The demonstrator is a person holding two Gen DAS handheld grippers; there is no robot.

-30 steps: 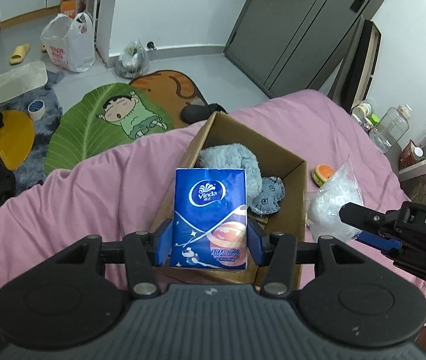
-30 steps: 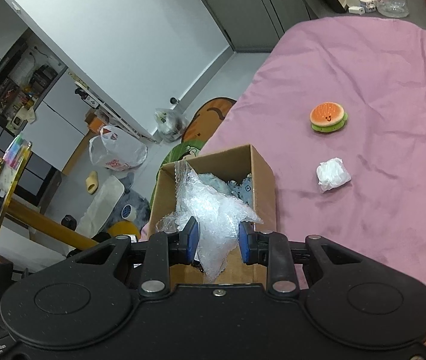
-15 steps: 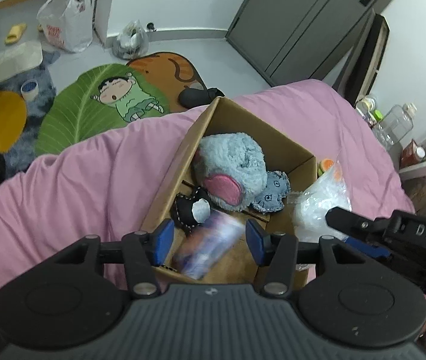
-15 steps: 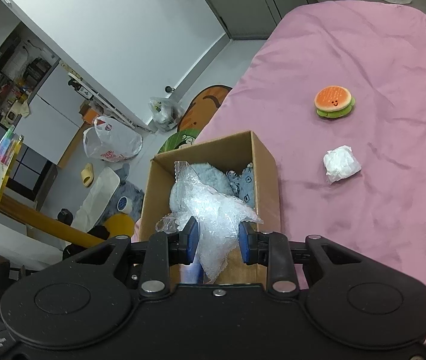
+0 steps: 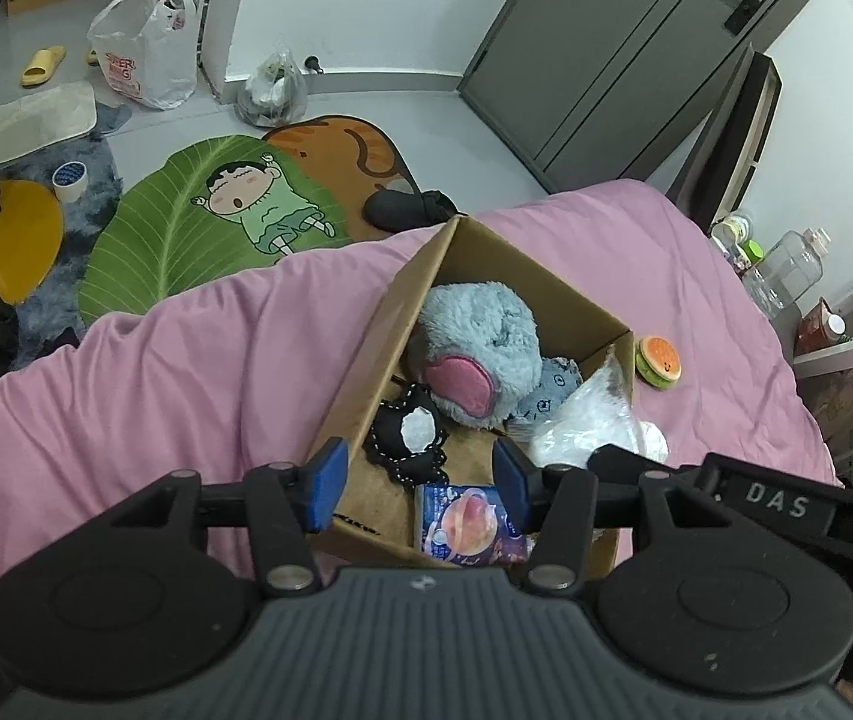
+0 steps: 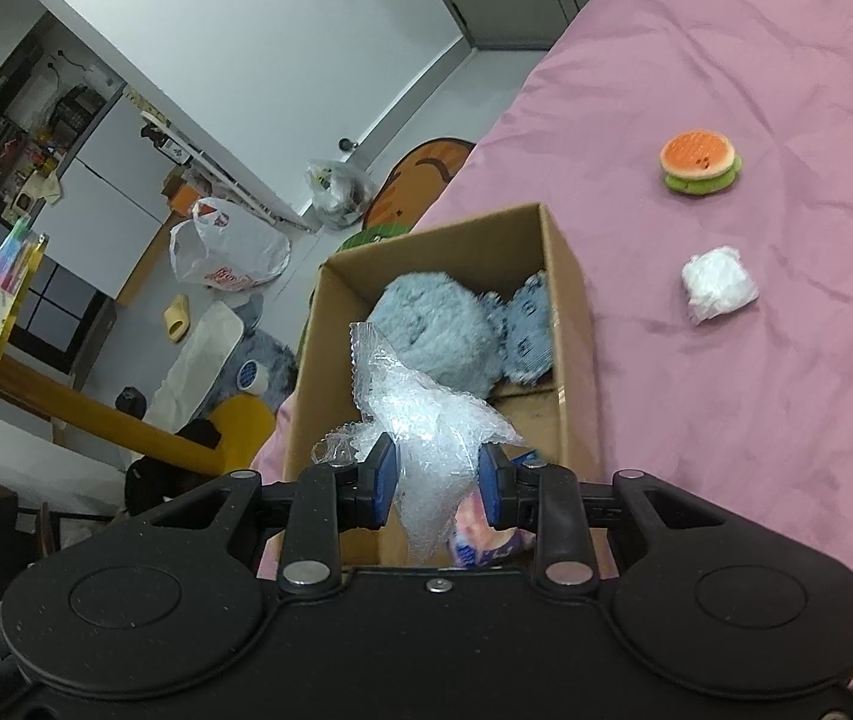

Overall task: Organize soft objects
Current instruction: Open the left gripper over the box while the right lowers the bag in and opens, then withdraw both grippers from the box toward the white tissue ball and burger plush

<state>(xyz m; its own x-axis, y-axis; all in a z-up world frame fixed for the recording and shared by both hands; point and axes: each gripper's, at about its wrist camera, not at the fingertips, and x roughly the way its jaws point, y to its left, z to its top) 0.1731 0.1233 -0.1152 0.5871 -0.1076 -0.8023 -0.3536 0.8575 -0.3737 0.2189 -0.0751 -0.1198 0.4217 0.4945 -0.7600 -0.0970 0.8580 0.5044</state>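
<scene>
L gripper (image 5: 417,477) hung spread w/ nothing between its pads, over the brown cardboard box (image 5: 390,315); blue printed tissue pack (image 5: 468,525) lay inside at the near wall. R gripper (image 6: 437,483) pinched a clear crinkled bubble-wrap bag (image 6: 423,420) above the box.

Grey-blue plush (image 5: 477,324), pink bedsheet (image 5: 186,372)

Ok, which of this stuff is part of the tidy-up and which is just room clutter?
Job:
cardboard box
blue plush
black pouch
tissue pack
bubble wrap in the right gripper
burger toy
white wad

Lying about:
leaf rug
plastic bag
yellow slipper
tape roll
</scene>
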